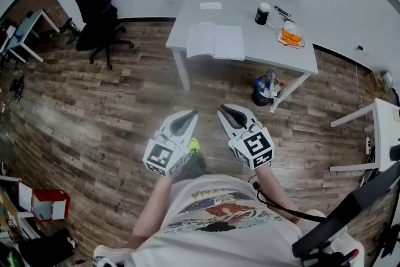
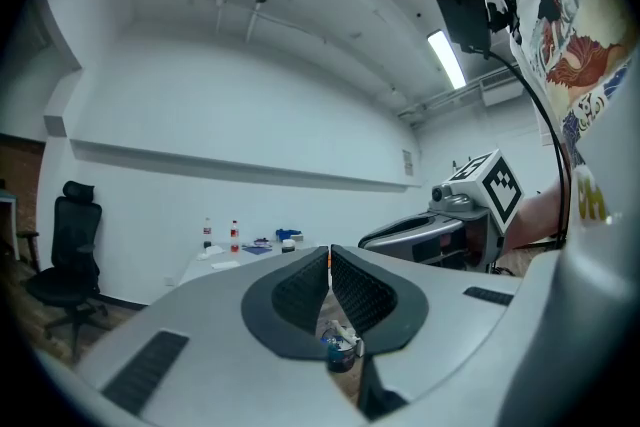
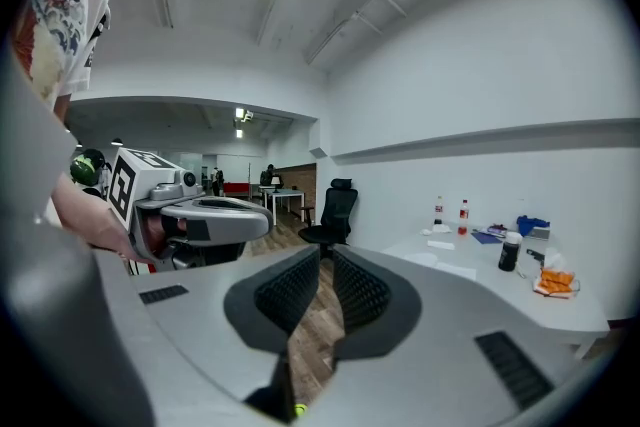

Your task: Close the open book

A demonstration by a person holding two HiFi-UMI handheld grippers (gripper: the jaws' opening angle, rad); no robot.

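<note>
Holding left gripper [image 1: 190,114] and right gripper [image 1: 223,111] clenched, empty, side by side; well ahead of both, open book [image 1: 215,41] on surface [image 1: 275,50].

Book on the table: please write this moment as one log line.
book: open on table | left hand-held gripper: shut, empty | right hand-held gripper: shut, empty | task: not started

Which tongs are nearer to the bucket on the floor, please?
Right. The right tongs are short of the bucket, slightly to its left in the head view; the left tongs sit beside them, farther left still.
</note>
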